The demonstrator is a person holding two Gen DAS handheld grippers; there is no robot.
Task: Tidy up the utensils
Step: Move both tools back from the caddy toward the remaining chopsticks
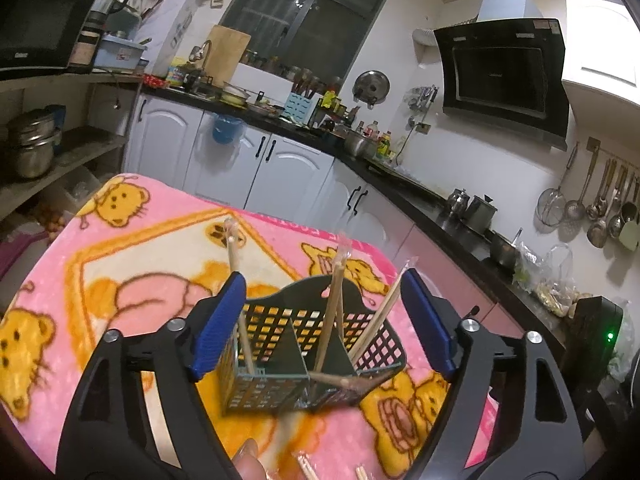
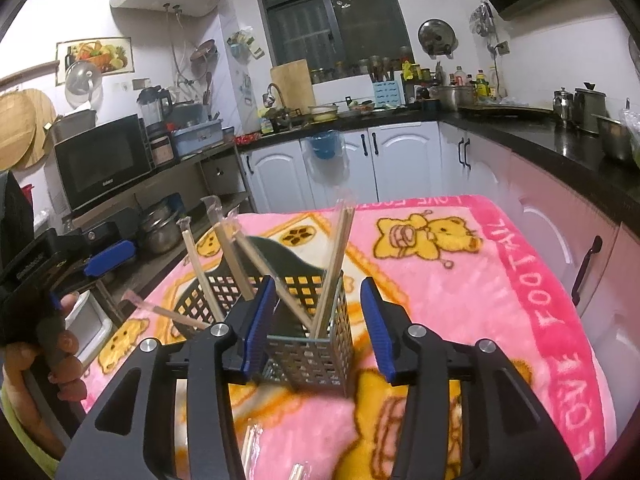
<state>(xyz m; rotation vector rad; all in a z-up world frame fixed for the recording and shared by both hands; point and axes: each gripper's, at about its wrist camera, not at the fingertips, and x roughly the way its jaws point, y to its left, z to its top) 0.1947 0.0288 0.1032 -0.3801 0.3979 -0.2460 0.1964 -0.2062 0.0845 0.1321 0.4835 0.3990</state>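
Note:
A black perforated utensil holder (image 1: 272, 384) (image 2: 308, 356) stands on the pink bear blanket (image 1: 140, 240) (image 2: 460, 300). Several wrapped wooden chopsticks (image 1: 332, 312) (image 2: 334, 264) lean upright in its compartments. One wrapped chopstick (image 2: 160, 311) pokes out sideways at the holder's left. My left gripper (image 1: 324, 320) is open wide, its blue pads on either side of the holder and touching nothing. My right gripper (image 2: 318, 328) is open too, its pads flanking the holder's near corner, with nothing pressed. A hand holds the left gripper at the left edge of the right wrist view, one blue pad (image 2: 112, 258) showing.
Loose chopsticks (image 1: 306, 468) (image 2: 250, 448) lie on the blanket near me. White kitchen cabinets (image 2: 380, 160) and a dark cluttered counter (image 1: 440, 208) run behind and to the right. Shelves with a microwave (image 2: 100, 160) and pots stand to the left.

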